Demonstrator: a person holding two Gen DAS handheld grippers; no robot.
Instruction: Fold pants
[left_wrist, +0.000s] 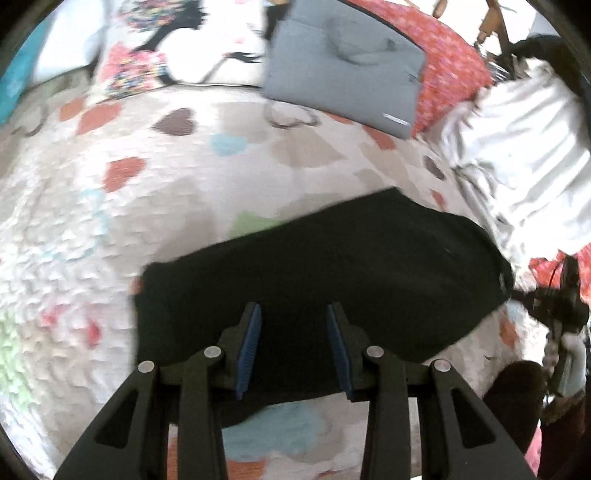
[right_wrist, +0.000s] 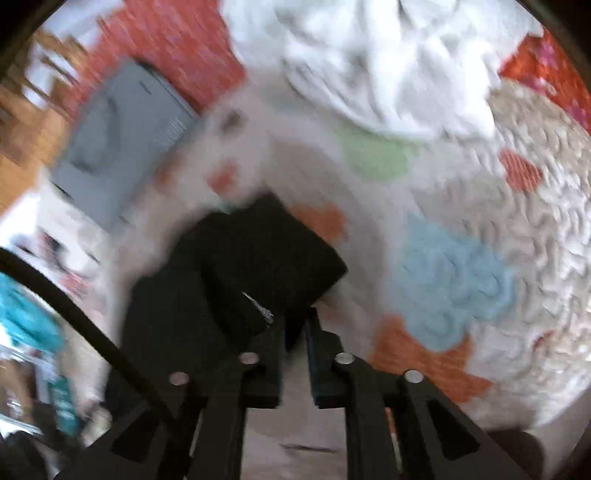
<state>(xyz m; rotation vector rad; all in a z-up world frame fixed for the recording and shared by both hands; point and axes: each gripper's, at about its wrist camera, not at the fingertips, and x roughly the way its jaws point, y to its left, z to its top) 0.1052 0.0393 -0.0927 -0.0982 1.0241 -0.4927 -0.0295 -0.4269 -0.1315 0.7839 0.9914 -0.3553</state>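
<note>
The black pants (left_wrist: 332, 280) lie folded into a flat rectangle on the heart-patterned quilt (left_wrist: 110, 229). My left gripper (left_wrist: 293, 314) hovers over their near part, jaws open and empty, blue pads (left_wrist: 251, 343) apart. The right gripper shows at the right edge of the left wrist view (left_wrist: 554, 306), at the pants' right end. In the blurred right wrist view, my right gripper (right_wrist: 294, 317) is shut on an edge of the black pants (right_wrist: 236, 280), which bunch up in front of it.
A folded grey garment (left_wrist: 343, 62) (right_wrist: 122, 136) lies at the far side on a red patterned cloth (left_wrist: 454, 62). A crumpled white pile (left_wrist: 517, 147) (right_wrist: 388, 62) lies to the right. Printed pillows (left_wrist: 177, 44) sit at the back.
</note>
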